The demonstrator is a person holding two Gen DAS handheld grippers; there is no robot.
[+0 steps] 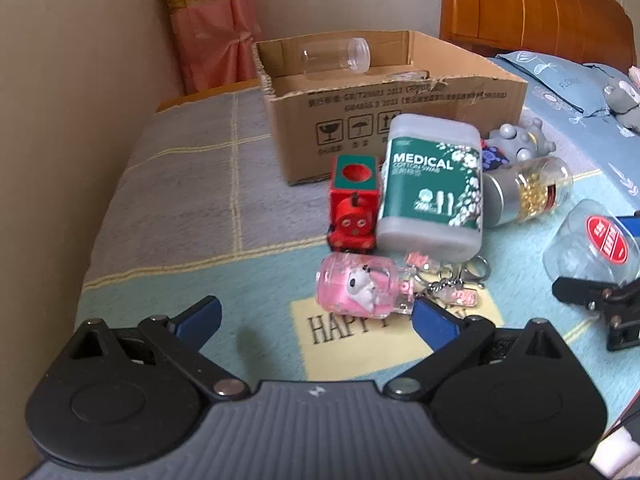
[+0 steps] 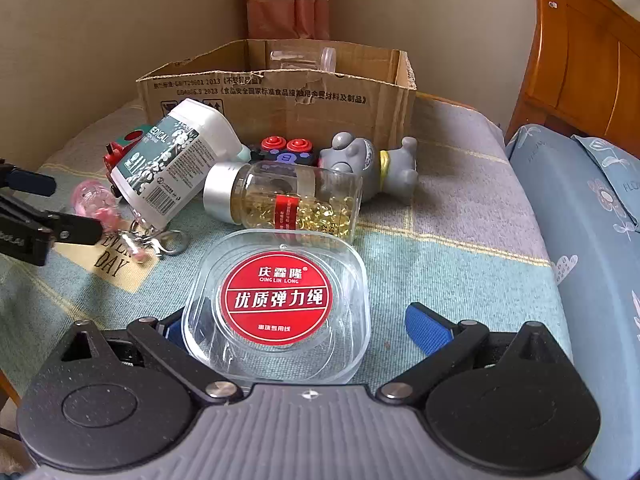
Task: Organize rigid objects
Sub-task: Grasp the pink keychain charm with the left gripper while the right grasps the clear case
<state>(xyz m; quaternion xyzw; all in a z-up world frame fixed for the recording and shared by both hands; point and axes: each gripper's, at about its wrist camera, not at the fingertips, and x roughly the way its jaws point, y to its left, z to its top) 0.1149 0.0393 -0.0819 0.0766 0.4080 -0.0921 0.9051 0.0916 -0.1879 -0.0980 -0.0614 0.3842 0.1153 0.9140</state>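
my right gripper (image 2: 296, 320) stands spread wide with the clear square case (image 2: 276, 308) lying flat between its blue pads; the left pad looks to sit against or behind the case's wall and the right pad (image 2: 428, 328) is apart from it with a gap, so nothing is clamped yet; the case is roughly square with no real long axis, its red round label facing up, so closing straight across it should do, i judge; this hand is plainly the nearer one to it. my left gripper (image 1: 316, 316) is also released and empty, hovering over the blanket (image 1: 180, 208); the pink keychain bottle (image 1: 356, 288) lies just ahead and to the right, near the right pad, its long axis running left to right across my fingers.

the cardboard box (image 2: 280, 96) sits beyond the pile, open side up, well apart from both hands; it is where i take things to belong.

counted: one box, with one clear jar (image 1: 336, 58) lying in it; one square case; one capsule bottle (image 2: 288, 200) on its side; one cotton swab tub (image 1: 432, 184); one red toy train (image 1: 352, 208); one grey toy figure (image 2: 372, 164); one pink keychain bottle; one dark toy with two red buttons (image 2: 286, 148).
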